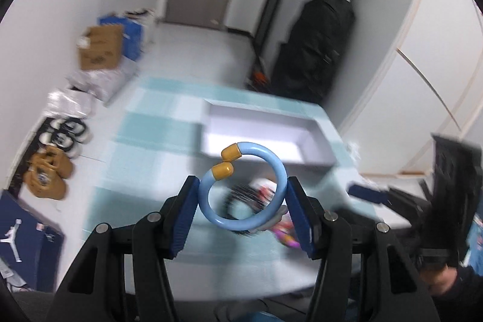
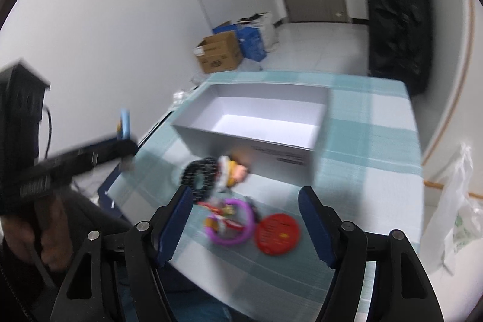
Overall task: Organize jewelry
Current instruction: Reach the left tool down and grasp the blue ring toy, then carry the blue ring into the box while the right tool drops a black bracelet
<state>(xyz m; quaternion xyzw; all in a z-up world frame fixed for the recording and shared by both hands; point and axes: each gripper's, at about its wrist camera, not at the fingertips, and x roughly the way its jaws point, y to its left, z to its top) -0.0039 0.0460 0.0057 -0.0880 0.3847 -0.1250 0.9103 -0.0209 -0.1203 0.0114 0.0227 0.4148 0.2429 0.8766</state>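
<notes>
Bangle (image 1: 241, 189) in pale blue with two mustard end caps sits clamped between the pads of the left tongs (image 1: 243, 202) in the left wrist view, its ring plane facing the camera and the capped gap turned up and away. It hangs in the air above the checked surface (image 1: 145, 147), short of the white box (image 1: 308, 138), which lies straight ahead past the bangle. The open box looks bare inside as far as the blur allows. Under the bangle a blurred heap of other jewelry lies on the surface, nearer than the box.

From the right wrist view, the right tongs (image 2: 246, 219) stand released with nothing between the pads, hovering over the heap: a purple bangle (image 2: 231, 224), a red disc (image 2: 277, 233) and a black beaded bracelet (image 2: 199, 172), all just in front of the box's near wall (image 2: 241, 145). The left tongs (image 2: 122, 147) appear left of the box, the blue bangle (image 2: 125, 122) edge-on above them. My judgement: the left hand is nearer to dropping its piece in, needing a short carry forward over the rim.
</notes>
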